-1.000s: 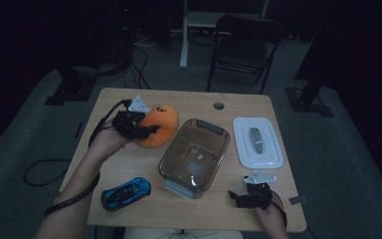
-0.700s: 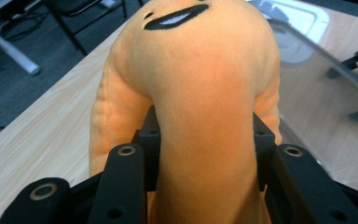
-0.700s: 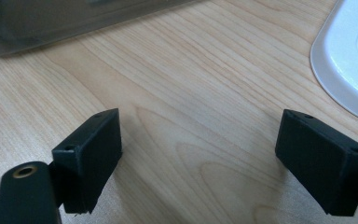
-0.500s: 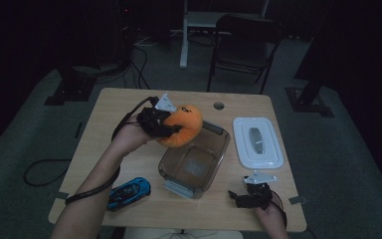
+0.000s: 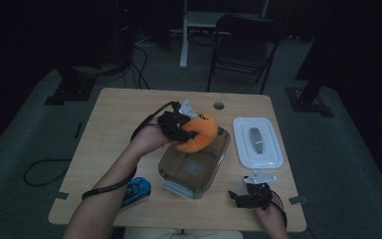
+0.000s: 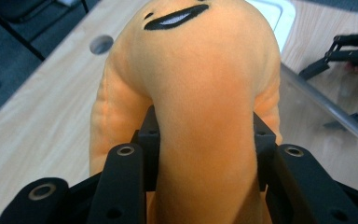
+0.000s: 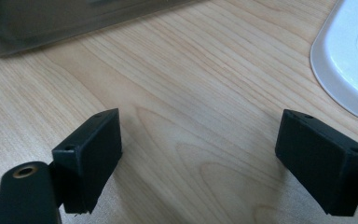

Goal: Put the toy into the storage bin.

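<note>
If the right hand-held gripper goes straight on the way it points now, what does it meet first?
Probably the bare table: the right hand-held gripper has its jaws open with nothing between them. Farther on lies the clear container; the white lid is off to the side.

A light wooden tabletop [image 5: 114, 129] with rounded corners is seen from above, set on a grey carpeted floor [image 5: 30, 124]. A round cable hole [image 5: 219, 105] is cut near its far edge. A clear, brownish plastic container [image 5: 191, 167] is placed near the middle of the tabletop, lying open at the top. To its right, well apart from the hole, a white lid [image 5: 257, 142] is laid flat, with a grey handle at its centre. A small blue toy car [image 5: 135, 189] is set near the front edge, left of the container. The right tongs [image 5: 238, 198] are rested on the wood near the front right corner, jaws spread apart.
</note>
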### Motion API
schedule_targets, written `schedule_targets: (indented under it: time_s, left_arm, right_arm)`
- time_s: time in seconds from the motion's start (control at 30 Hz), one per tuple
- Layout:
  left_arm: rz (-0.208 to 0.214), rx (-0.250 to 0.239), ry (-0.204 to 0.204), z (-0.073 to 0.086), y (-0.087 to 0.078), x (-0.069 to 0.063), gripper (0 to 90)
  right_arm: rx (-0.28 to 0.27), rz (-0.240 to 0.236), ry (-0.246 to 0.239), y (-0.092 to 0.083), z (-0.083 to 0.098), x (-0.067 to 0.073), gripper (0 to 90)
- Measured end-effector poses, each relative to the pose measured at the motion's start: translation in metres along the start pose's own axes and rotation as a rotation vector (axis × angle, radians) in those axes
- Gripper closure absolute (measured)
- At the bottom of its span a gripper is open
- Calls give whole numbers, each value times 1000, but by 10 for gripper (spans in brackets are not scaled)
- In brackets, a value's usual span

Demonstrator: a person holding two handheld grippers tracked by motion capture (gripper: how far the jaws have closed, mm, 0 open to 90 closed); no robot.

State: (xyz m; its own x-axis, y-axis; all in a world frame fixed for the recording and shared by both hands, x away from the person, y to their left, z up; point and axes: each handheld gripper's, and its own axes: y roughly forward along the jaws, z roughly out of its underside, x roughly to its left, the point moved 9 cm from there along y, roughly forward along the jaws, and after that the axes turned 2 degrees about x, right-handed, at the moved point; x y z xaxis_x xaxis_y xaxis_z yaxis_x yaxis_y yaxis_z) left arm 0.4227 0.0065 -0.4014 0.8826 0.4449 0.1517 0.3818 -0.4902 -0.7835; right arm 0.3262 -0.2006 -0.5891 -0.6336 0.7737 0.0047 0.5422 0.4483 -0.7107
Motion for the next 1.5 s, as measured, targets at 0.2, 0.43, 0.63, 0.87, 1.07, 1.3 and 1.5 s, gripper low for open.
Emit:
schedule_targets:
  time_s: [0.2, 0.43, 0.63, 0.87, 1.07, 1.3, 1.5]
  left_arm:
    - [15, 22, 11, 2, 15, -8, 615]
    - [41, 62, 39, 4, 33, -19, 610]
    - [54, 90, 42, 8, 44, -21, 609]
    - [81, 130, 26, 14, 60, -22, 596]
    - [84, 162, 29, 15, 70, -24, 569]
    - [97, 213, 22, 20, 81, -26, 520]
    - [125, 241, -5, 22, 88, -28, 469]
  right_arm:
    - [0, 0, -1, 0, 0, 0, 140]
    - [0, -1, 0, 0, 0, 0, 140]
    - [0, -2, 1, 0, 0, 0, 140]
    - [1, -1, 1, 0, 0, 0, 141]
    - [1, -2, 3, 0, 0, 0, 141]
    - [0, -5, 6, 0, 0, 0, 140]
    - [1, -4, 4, 0, 0, 0, 141]
